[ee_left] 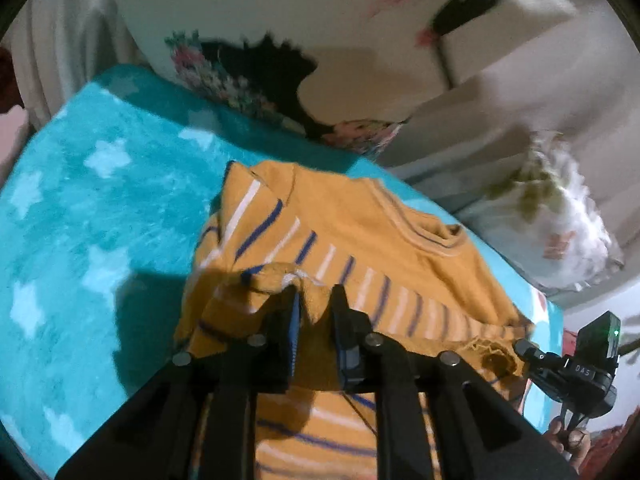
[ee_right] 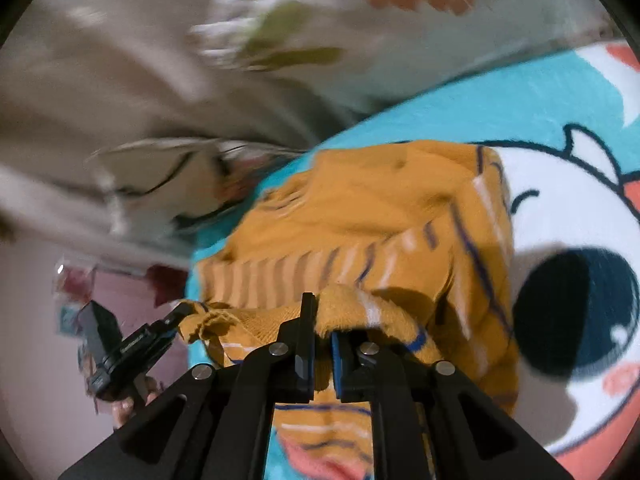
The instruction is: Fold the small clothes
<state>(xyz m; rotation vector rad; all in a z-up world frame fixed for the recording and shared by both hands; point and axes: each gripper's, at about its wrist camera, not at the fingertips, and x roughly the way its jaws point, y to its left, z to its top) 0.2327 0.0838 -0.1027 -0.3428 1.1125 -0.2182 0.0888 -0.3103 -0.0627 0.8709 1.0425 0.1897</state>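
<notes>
A small mustard-yellow shirt (ee_left: 360, 224) with blue and white stripes lies partly folded on a turquoise blanket (ee_left: 100, 184). My left gripper (ee_left: 314, 300) is shut on a bunched edge of the shirt and lifts it over the rest. My right gripper (ee_right: 322, 316) is shut on another bunched edge of the same shirt (ee_right: 380, 216). The right gripper also shows at the right edge of the left wrist view (ee_left: 520, 346), and the left gripper at the lower left of the right wrist view (ee_right: 182, 312). The shirt's edge hangs stretched between both.
The blanket has white stars in the left wrist view and a large cartoon face (ee_right: 568, 240) in the right wrist view. Floral pillows (ee_left: 280, 40) and beige bedding (ee_right: 100, 100) lie beyond the blanket's far edge. A hand (ee_left: 572, 440) holds the right gripper.
</notes>
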